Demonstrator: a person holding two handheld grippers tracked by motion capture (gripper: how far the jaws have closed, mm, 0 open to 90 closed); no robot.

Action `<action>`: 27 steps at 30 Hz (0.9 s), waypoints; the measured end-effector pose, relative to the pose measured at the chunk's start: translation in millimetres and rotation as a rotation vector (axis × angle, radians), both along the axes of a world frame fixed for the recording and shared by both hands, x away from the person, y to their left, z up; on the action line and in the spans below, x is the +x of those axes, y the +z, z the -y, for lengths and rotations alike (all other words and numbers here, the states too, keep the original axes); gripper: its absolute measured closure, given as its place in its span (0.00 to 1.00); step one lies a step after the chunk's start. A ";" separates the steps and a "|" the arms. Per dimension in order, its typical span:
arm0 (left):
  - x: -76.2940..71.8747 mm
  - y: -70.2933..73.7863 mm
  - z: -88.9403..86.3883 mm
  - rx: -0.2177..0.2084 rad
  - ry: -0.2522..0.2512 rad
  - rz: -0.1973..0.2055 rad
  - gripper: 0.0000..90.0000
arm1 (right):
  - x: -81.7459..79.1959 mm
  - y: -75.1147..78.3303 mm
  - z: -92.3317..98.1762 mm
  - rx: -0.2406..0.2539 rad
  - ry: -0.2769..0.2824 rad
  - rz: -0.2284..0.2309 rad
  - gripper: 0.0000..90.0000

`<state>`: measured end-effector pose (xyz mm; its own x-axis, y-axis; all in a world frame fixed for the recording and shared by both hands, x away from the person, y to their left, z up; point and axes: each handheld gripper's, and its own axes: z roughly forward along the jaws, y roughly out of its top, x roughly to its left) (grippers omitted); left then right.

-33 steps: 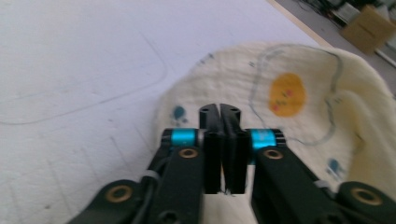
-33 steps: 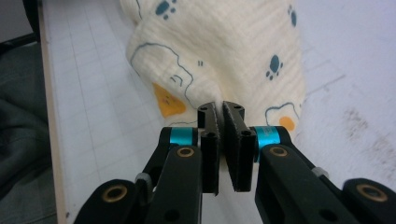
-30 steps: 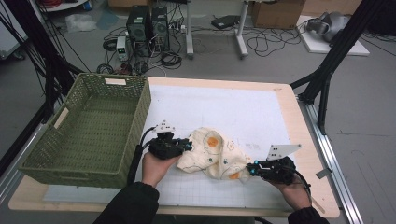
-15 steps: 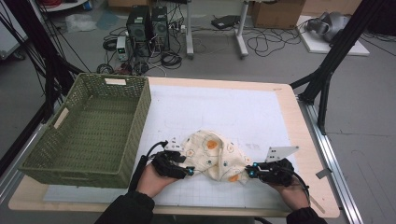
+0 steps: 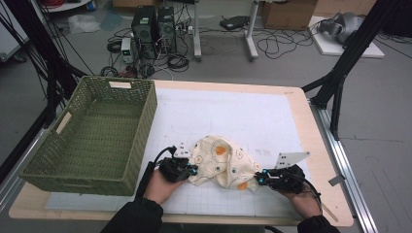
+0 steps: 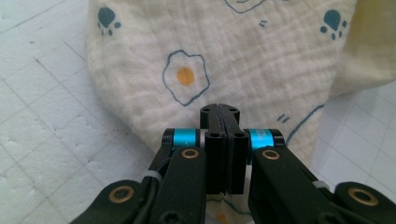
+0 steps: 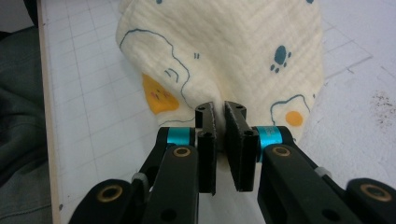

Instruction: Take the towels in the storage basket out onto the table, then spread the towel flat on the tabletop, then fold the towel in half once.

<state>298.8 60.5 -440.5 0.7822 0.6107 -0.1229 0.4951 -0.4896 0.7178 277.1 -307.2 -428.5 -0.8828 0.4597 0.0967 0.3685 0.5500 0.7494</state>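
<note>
High view: near the table (image 5: 311,126) front edge, the left tongs (image 5: 193,169) have just closed, apparently pinching the cloth (image 5: 221,162) left edge; the right tongs (image 5: 259,180) clamp its right corner. Farther left sits a green basket (image 5: 77,165).

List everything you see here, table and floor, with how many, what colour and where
cloth: one, cream with fried-egg and paw prints, crumpled near the table's front edge
basket: one, green woven, left side of table
table: one, light wood under a white gridded mat
computer towers: two, black, on the floor behind the table
cardboard box: one, brown, on the floor at the back
left gripper: one, black with blue rings, shut at the cloth's left edge
right gripper: one, black with blue rings, shut on the cloth's right edge
</note>
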 end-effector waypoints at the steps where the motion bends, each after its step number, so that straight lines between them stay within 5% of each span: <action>1: 0.5 -0.4 -0.2 -0.009 0.004 -0.006 0.99 | 0.7 0.0 -0.1 0.002 -0.002 0.000 0.93; 9: 0.3 0.8 -1.5 -0.015 0.012 0.011 1.00 | 3.9 -0.4 -1.4 0.014 0.001 -0.003 0.92; 16: 3.5 12.4 -7.9 -0.087 0.097 0.062 1.00 | 1.4 0.6 -1.3 0.019 0.005 0.000 0.92; 20: 14.8 23.9 -10.5 -0.162 0.192 0.104 1.00 | 1.0 1.3 -1.8 0.025 0.006 0.001 0.92; 27: 52.0 34.5 -14.4 -0.261 0.464 0.181 0.99 | 2.7 1.7 -2.3 0.033 0.006 0.001 0.92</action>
<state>350.8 74.9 -405.9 0.4611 0.8634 -0.2049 0.4742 -0.0445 0.8793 279.8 -305.0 -426.9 -0.8854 0.4514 0.1112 0.3650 0.5269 0.7676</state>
